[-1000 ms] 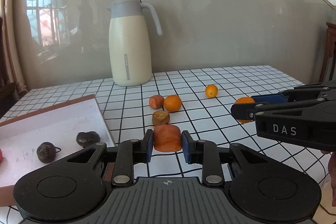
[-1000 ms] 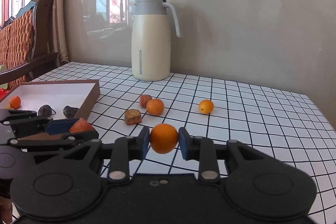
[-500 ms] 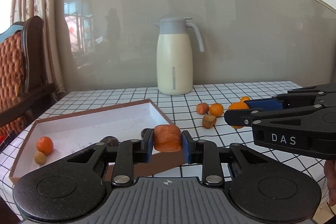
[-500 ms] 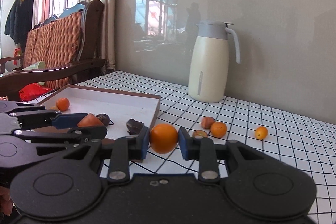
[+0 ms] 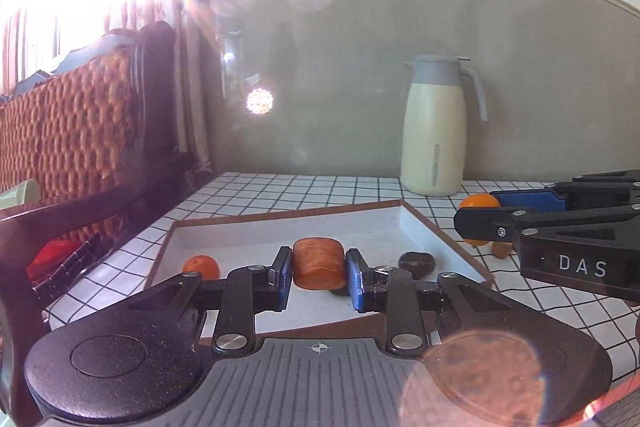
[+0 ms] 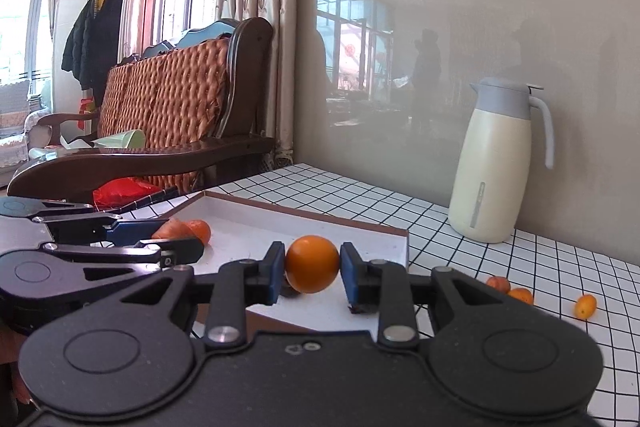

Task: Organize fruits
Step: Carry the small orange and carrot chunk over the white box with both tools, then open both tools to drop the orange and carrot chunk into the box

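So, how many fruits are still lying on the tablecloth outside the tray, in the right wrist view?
3: a reddish fruit and an orange one lie close together right of the gripper, and a small orange one lies further right. The gripper body may hide others.

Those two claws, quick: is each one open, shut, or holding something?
Left gripper: shut on the carrot chunk.
Right gripper: shut on the orange.
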`<state>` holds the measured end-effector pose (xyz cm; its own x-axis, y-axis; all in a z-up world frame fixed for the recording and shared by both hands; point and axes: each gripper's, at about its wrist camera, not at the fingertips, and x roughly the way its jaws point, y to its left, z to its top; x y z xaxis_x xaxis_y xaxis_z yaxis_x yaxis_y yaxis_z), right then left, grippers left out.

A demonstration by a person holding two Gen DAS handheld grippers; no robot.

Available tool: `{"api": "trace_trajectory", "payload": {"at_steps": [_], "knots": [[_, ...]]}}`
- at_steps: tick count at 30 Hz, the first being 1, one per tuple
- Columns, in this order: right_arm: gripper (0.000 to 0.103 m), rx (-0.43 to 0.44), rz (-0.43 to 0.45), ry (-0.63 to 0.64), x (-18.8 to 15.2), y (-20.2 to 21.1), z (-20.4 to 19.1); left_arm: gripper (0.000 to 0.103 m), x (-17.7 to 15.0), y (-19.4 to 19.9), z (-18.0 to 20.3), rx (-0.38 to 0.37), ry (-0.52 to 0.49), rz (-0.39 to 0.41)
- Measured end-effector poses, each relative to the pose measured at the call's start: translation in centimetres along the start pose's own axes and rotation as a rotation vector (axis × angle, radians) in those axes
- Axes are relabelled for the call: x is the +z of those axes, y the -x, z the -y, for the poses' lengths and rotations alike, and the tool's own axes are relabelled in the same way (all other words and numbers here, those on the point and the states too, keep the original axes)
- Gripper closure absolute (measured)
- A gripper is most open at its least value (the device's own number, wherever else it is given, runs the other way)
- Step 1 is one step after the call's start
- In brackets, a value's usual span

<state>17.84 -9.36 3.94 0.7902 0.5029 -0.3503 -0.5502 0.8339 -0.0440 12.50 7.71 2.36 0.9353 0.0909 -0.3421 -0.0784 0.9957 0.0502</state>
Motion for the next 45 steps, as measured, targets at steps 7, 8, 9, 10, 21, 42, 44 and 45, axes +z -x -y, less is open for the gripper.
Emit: {"api": "trace_trajectory", "payload": {"at_steps": [7, 8, 9, 10, 21, 42, 44, 45], "knots": [[0.082, 0.010, 0.014, 0.001, 1.8, -2.4, -1.2, 0.074, 1.3, -1.3, -3.1, 0.061, 0.028, 0.022], [0.082, 0.006, 0.015, -0.001, 2.0, -2.7, -1.2, 0.074, 1.5, -1.7, -3.4, 0.068, 0.029, 0.025], [0.082, 0.003, 0.015, -0.003, 2.1, -3.1, -1.2, 0.074, 1.7, -1.9, -3.8, 0.074, 0.032, 0.027], [0.082, 0.001, 0.016, -0.005, 2.3, -3.5, -1.2, 0.074, 1.8, -2.2, -4.1, 0.078, 0.037, 0.028], [0.082, -0.043, -0.006, -0.006, 3.2, -7.4, 0.8, 0.074, 3.4, -6.4, -6.2, 0.103, 0.065, 0.024], [0.006, -0.153, -0.096, -0.065, 2.9, -15.2, 5.4, 0.000, 2.9, -14.5, -9.1, 0.210, 0.146, -0.029], [0.006, -0.155, -0.083, -0.067, 2.7, -15.0, 5.6, 0.000, 2.9, -14.5, -8.8, 0.211, 0.126, -0.029], [0.006, -0.151, -0.087, -0.072, 2.7, -14.9, 5.5, 0.000, 2.9, -14.4, -8.8, 0.209, 0.127, -0.030]]}}
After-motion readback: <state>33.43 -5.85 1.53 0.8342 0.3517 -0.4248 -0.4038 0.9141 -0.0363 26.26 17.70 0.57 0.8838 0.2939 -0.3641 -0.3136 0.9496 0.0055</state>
